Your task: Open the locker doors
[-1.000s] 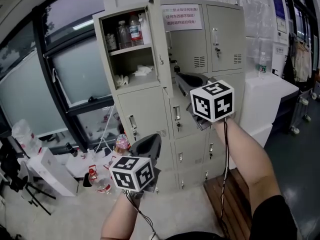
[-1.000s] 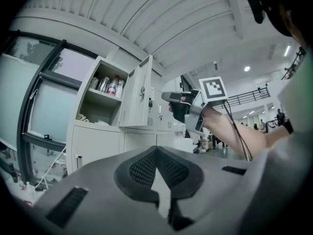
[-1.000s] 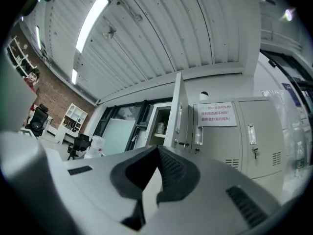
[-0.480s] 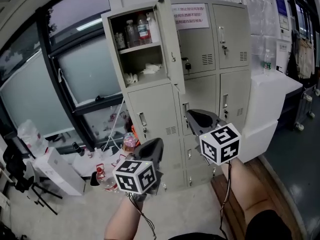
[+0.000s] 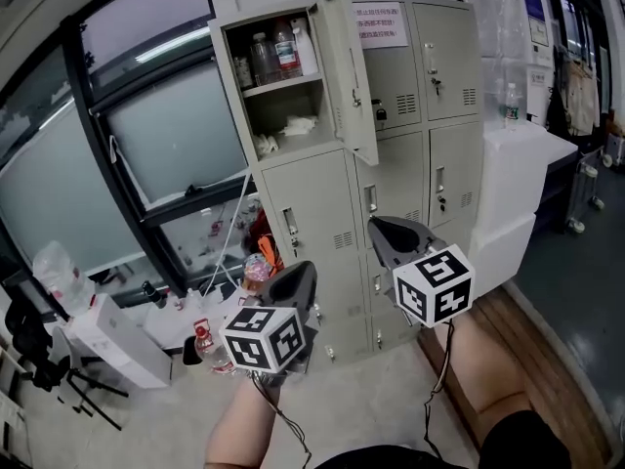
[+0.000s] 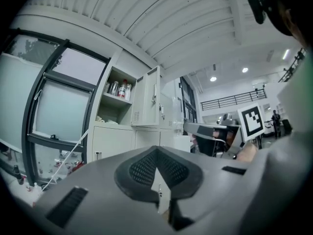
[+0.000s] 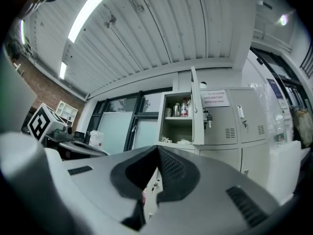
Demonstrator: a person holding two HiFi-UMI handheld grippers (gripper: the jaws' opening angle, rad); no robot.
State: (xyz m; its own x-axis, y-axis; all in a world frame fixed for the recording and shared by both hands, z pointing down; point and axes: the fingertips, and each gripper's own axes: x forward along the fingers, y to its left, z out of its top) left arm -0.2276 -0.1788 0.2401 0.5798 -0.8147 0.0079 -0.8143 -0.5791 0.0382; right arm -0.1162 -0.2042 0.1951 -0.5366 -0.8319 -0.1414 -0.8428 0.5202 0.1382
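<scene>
Facing the locker [image 5: 410,145] from a short way off, both tongs were clenched with nothing between their jaws — the left gripper [image 5: 298,279] low and near, the right gripper [image 5: 389,234] a little higher and to its right. Each gripper's own view showed the pads pressed tip to tip and the cabinet well beyond them, untouched.

Only the top-left door [image 5: 354,76] stood swung out, hinged on its right side. Every other door visible was closed. The closed door [image 5: 312,213] directly under the open compartment [image 5: 278,91] lay farther off and above the left gripper, its upright handle [image 5: 290,231] set near its left edge. The middle-column door [image 5: 389,189] sat above and beyond the right gripper, which looked the nearer of the two to it. A pull on either handle would probably need the jaws released first and turned to suit that vertical axis.

Inside the open compartment, bottles [image 5: 283,55] stood on the upper shelf — crumpled white material [image 5: 298,125] lay on the lower one.
</scene>
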